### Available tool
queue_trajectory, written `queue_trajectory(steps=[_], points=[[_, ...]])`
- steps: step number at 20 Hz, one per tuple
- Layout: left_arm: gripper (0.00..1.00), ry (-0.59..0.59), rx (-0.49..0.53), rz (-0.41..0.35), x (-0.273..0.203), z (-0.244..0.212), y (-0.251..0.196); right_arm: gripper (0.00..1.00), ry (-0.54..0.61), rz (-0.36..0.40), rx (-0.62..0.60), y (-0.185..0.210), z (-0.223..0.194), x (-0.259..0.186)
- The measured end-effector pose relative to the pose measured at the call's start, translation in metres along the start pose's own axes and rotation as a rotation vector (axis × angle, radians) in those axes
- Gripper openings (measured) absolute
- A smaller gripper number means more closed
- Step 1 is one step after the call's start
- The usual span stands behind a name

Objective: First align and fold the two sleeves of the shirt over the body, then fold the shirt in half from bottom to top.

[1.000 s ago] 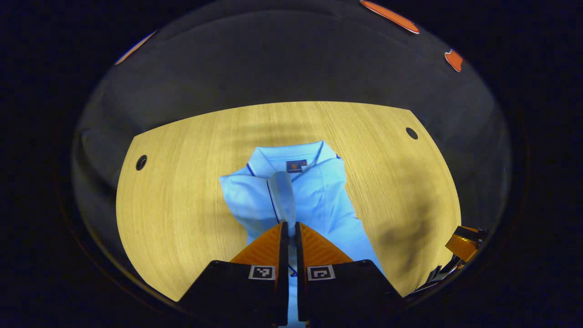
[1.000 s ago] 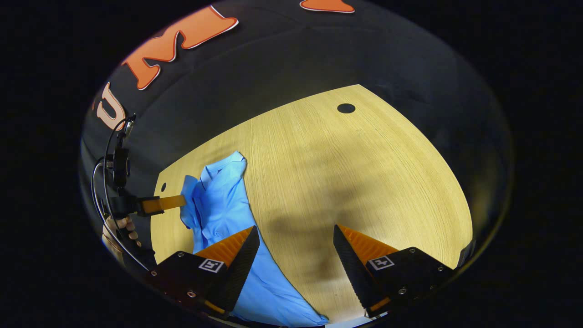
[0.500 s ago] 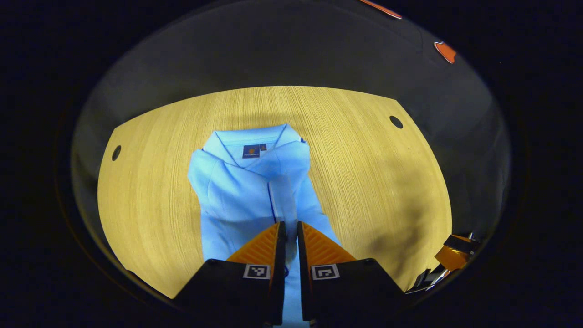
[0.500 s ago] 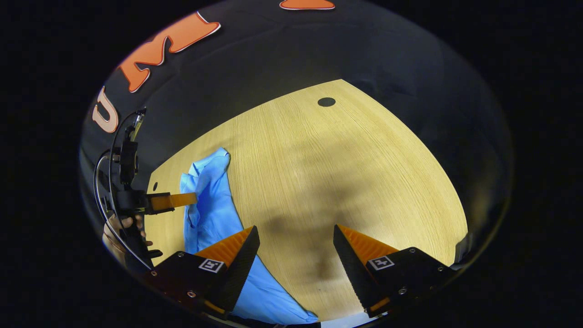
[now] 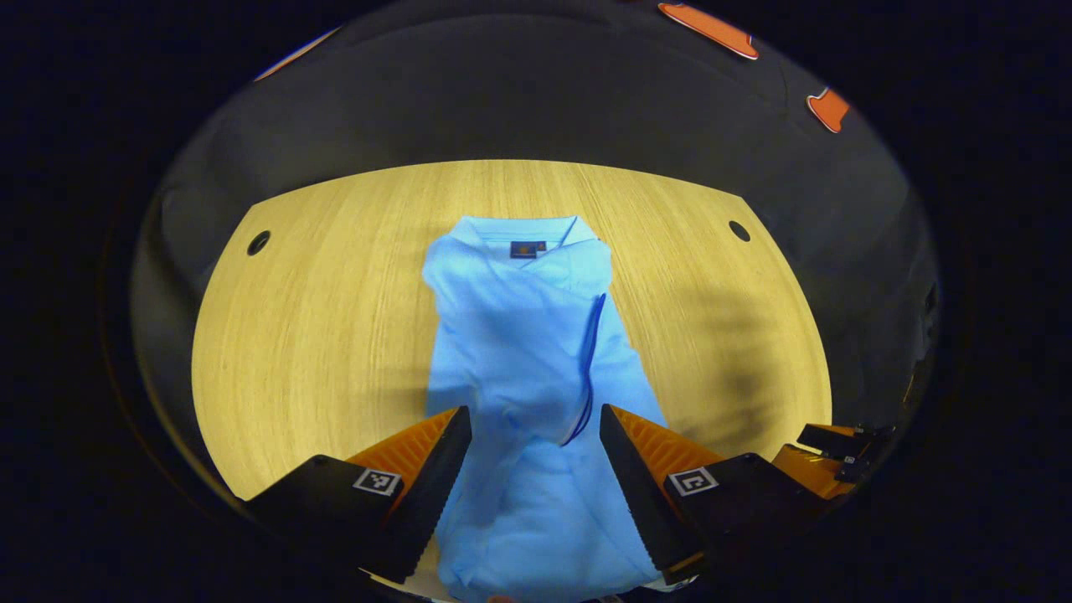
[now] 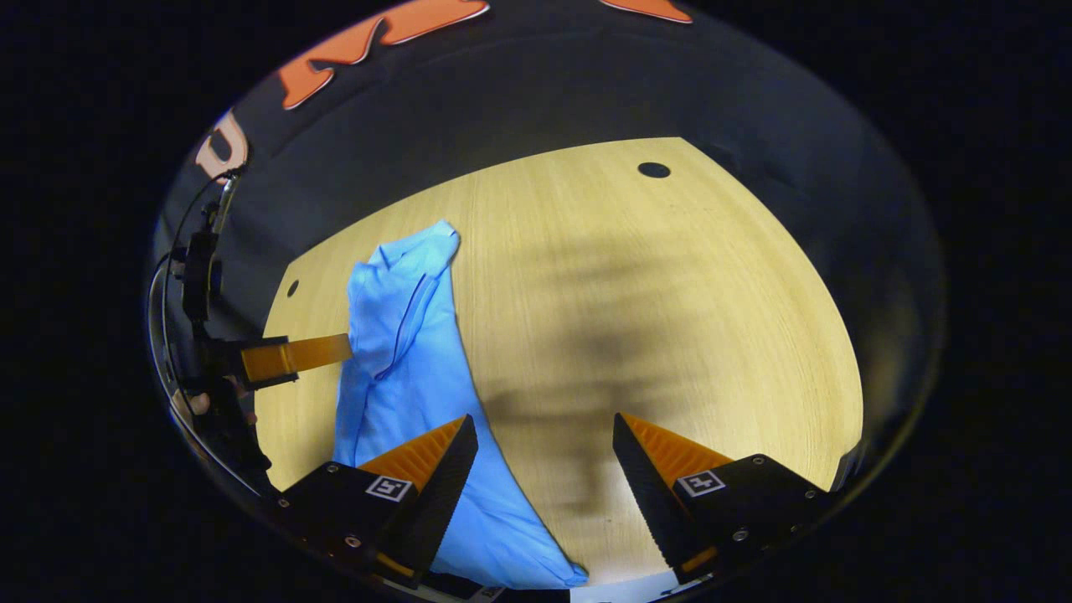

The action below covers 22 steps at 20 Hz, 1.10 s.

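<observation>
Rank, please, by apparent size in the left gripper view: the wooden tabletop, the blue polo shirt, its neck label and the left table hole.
1. Wooden tabletop
2. Blue polo shirt
3 and 4. Neck label and left table hole look too alike to rank.

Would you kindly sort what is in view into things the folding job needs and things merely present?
Needed for the job:
shirt
folded sleeve
left gripper, open
right gripper, open

Merely present:
wooden table
table holes
</observation>
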<state>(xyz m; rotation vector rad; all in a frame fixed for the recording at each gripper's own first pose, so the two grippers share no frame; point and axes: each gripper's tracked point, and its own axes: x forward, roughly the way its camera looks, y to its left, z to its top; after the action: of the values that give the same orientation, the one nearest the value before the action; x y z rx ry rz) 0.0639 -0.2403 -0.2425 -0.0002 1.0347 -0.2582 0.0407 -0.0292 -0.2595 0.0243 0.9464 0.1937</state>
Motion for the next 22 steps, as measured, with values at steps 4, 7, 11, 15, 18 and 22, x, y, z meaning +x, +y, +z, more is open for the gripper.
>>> queue_trajectory(steps=[4, 7, 11, 15, 18, 22], points=[[1.00, 0.065, -0.018, 0.036, -0.024, -0.066, 0.035, 0.99, 0.079, -0.003, -0.065, 0.009, -0.038, -0.002], [1.00, 0.154, -0.069, 0.033, -0.038, -0.125, 0.048, 1.00, 0.156, -0.021, -0.099, 0.006, -0.077, -0.007], [1.00, 0.207, -0.066, 0.055, -0.052, -0.176, 0.057, 0.99, 0.235, -0.076, -0.170, -0.011, -0.123, -0.024], [1.00, 0.278, -0.066, 0.051, -0.060, -0.222, 0.055, 0.99, 0.293, -0.097, -0.188, -0.013, -0.165, -0.033], [1.00, 0.312, -0.050, 0.056, -0.064, -0.237, 0.060, 0.99, 0.338, -0.104, -0.192, -0.012, -0.188, -0.034], [1.00, 0.366, -0.060, 0.068, -0.067, -0.269, 0.065, 0.99, 0.361, -0.122, -0.204, -0.013, -0.203, -0.033]])
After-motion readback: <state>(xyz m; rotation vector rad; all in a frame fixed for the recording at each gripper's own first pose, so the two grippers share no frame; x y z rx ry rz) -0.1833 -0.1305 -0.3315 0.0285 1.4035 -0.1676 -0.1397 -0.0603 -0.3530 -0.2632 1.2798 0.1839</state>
